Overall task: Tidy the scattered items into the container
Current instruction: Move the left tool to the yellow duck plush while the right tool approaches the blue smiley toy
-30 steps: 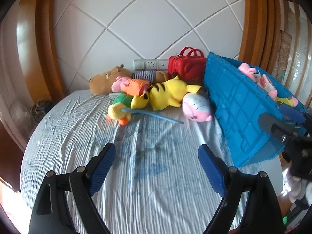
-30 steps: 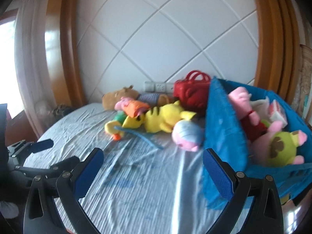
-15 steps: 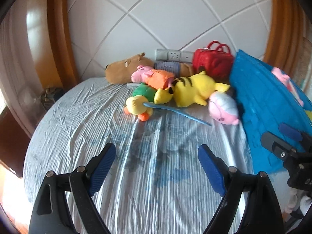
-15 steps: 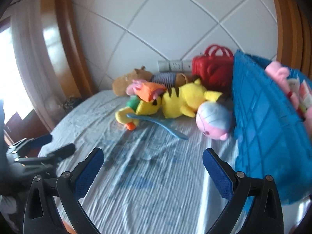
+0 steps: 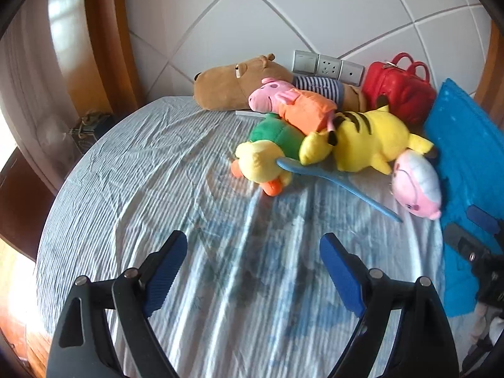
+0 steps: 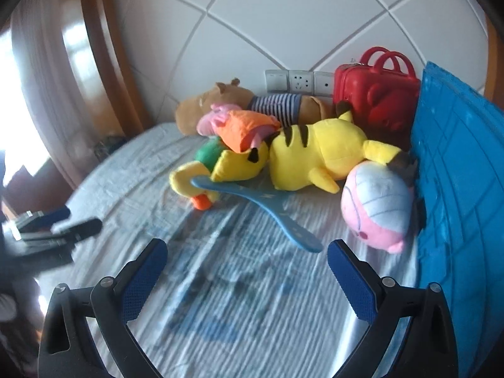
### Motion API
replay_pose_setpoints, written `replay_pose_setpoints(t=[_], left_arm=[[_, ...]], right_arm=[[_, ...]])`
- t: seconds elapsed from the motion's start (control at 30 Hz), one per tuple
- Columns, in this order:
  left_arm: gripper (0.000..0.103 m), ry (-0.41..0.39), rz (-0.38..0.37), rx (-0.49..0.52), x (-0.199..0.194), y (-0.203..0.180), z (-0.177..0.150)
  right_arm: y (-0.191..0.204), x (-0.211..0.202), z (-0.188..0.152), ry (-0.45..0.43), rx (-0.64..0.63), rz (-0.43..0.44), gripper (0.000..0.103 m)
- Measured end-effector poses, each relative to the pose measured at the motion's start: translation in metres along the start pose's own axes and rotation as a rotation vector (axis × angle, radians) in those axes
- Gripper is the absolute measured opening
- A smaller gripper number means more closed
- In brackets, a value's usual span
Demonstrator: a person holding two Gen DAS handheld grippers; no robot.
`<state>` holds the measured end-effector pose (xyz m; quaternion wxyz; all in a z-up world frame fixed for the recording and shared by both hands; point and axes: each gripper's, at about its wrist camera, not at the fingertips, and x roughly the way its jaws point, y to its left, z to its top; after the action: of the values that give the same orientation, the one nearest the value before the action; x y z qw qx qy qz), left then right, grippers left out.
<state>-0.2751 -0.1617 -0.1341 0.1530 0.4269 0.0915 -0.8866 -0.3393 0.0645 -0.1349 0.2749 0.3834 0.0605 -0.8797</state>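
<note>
A pile of plush toys lies on the striped bedsheet: a yellow Pikachu [image 5: 368, 141] [image 6: 315, 154], a pink pig in orange [image 5: 296, 104] [image 6: 242, 126], a yellow duck in green [image 5: 261, 163] [image 6: 189, 182], a pink-and-white round plush [image 5: 415, 186] [image 6: 378, 208] and a brown capybara [image 5: 233, 85] [image 6: 201, 107]. A flat blue paddle [image 5: 334, 179] [image 6: 261, 211] lies in front of them. The blue crate [image 5: 469, 154] [image 6: 463, 189] stands at the right. My left gripper [image 5: 252, 271] and right gripper [image 6: 245, 274] are open and empty, short of the pile.
A red handbag [image 5: 397, 88] [image 6: 375, 100] stands against the white padded headboard [image 5: 283, 15], beside wall sockets [image 5: 327, 66]. Wooden frame panels [image 5: 104, 37] stand at the left. The right gripper shows at the left view's right edge [image 5: 472, 245].
Both grippers have moved forward and left toward the toy pile. The crate has slid to the right edge and its contents have gone out of view. Jaws stay open.
</note>
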Motion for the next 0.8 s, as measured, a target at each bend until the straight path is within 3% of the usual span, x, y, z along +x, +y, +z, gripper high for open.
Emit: replay_pose_setpoints(t=[0.33,0.5,0.63,0.8], left_arm=[[0.087,0.033,-0.066,0.078,0.077,0.017,0.053],[0.087,0.096,-0.085,0.115,0.131,0.019,0.061],[0.086,0.140,-0.098,0.123,0.169,0.020,0.063],[0.082,0.162,-0.118,0.137,0.206,0.012,0.065]], right_arm=[[0.008,0.072,0.022,0.061,0.056,-0.103,0.103],[0.010,0.121,0.024,0.138,0.039,-0.137,0.099],[0.008,0.161,0.021,0.206,0.023,-0.152,0.088],[0.005,0.201,0.017,0.246,-0.037,-0.235,0.087]])
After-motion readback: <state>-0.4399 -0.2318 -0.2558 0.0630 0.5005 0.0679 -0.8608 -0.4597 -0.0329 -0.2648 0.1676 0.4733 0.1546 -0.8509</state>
